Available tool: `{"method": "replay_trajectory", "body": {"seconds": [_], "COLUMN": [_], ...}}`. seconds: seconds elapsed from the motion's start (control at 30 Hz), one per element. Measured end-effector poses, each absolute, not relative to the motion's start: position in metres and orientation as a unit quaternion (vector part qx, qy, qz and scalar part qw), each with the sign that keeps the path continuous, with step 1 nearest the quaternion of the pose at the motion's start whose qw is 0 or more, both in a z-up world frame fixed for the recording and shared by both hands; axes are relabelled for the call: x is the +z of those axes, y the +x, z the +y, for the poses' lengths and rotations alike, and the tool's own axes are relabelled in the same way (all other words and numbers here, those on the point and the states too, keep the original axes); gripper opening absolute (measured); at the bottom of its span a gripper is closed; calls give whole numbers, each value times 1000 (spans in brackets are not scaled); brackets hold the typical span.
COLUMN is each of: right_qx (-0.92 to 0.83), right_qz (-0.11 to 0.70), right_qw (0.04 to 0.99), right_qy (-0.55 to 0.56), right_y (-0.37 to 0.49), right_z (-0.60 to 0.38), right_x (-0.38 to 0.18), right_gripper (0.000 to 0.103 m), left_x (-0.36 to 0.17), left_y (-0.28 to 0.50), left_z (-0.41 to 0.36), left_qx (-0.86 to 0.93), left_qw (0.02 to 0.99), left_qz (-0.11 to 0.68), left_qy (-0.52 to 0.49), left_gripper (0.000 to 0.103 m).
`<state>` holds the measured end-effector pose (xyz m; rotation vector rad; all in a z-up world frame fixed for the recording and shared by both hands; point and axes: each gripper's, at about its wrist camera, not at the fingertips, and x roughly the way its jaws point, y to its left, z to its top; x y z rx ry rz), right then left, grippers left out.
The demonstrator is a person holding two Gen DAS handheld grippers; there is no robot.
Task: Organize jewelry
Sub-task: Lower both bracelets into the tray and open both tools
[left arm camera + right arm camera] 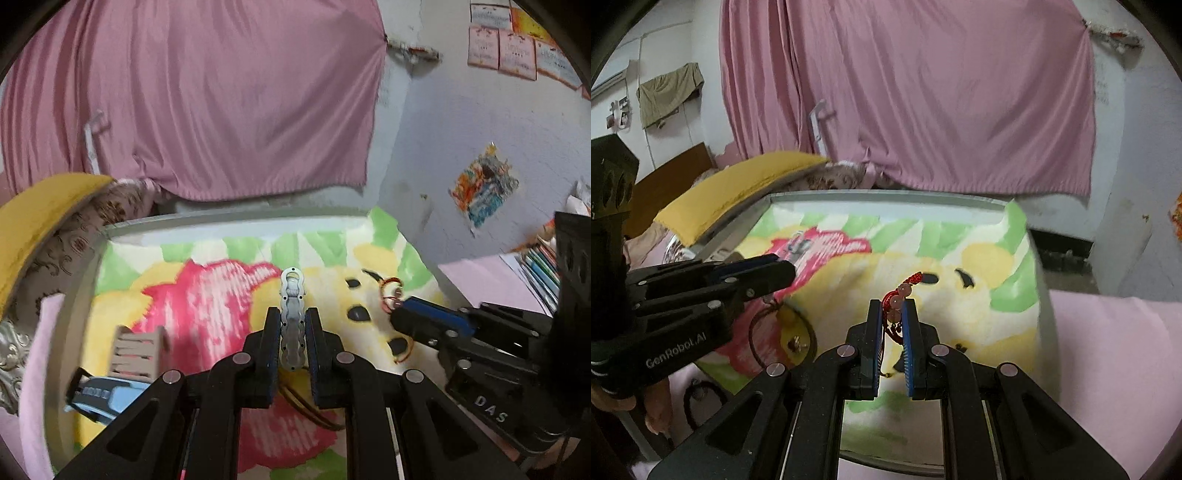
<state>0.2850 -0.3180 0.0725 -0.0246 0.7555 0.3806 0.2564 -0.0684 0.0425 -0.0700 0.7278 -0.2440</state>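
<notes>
Silver metal links show between the black fingers (272,354) of the left gripper (292,317): they are clamped on a silver bracelet (292,317), which sticks out forward past the tips with its ring end up. Under the fingers, a brown cord loop (314,410) lies on the cloth. The right gripper (891,314) is closed on a red cord bracelet (899,295) with pale pink beads, the knotted end rising above the blue-lined fingers (909,332) and a thin strand hanging below them. Seen from the left wrist view, the right gripper (400,310) sits to the right, its tips holding the same beaded piece above the cloth.

Both grippers hover over a colourful cartoon cloth (207,295) in pink, yellow and green that covers the surface (886,197). On the cloth to the left lie a small beige ridged holder (136,352) and, just in front of it, a light blue object (107,397); both are blurred. Another dark cord loop with a yellow piece (786,332) lies near the left gripper in the right wrist view. Behind the surface hangs a pink curtain (923,92), with a yellow cushion (735,188) to the left.
</notes>
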Motion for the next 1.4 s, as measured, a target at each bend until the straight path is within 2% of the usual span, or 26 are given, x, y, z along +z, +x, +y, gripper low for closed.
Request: {"method": "replay_trajectory", "body": {"seconds": [0.57,0.63,0.7,0.83,0.93,1.1,1.17,1.23,1.33,1.4], "right_qx": [189,186,183,171,160,144,140,140,143,140], "right_qz": [393,392,387,366,343,290,267,254,241,233], "right_qw": [900,901,904,915,926,946,953,957,960,962], "right_qy": [-4,-3,-3,-5,3,13,11,7,7,7], "right_y": [278,277,275,269,264,248,238,230,218,208], "right_z": [-317,-318,-320,-325,-333,-343,-344,-344,-344,-345], "right_x": [64,65,66,75,84,101,107,111,117,122], "right_gripper": [10,15,25,27,32,51,58,65,75,86], "left_x": [36,37,37,40,45,58,64,71,78,81], "left_y": [258,258,258,256,253,242,236,225,208,199], "left_z": [-77,-76,-76,-71,-68,-59,-55,-49,-43,-42], "left_qx": [-123,-124,-123,-121,-124,-121,-115,-110,-104,-101], "left_qw": [919,919,920,923,926,936,941,947,954,957], "left_qz": [375,373,372,366,354,326,313,294,271,262], "left_qy": [-8,-11,-13,-20,-30,-50,-55,-68,-78,-72], "left_gripper": [13,13,13,14,24,34,43,62,74,82]}}
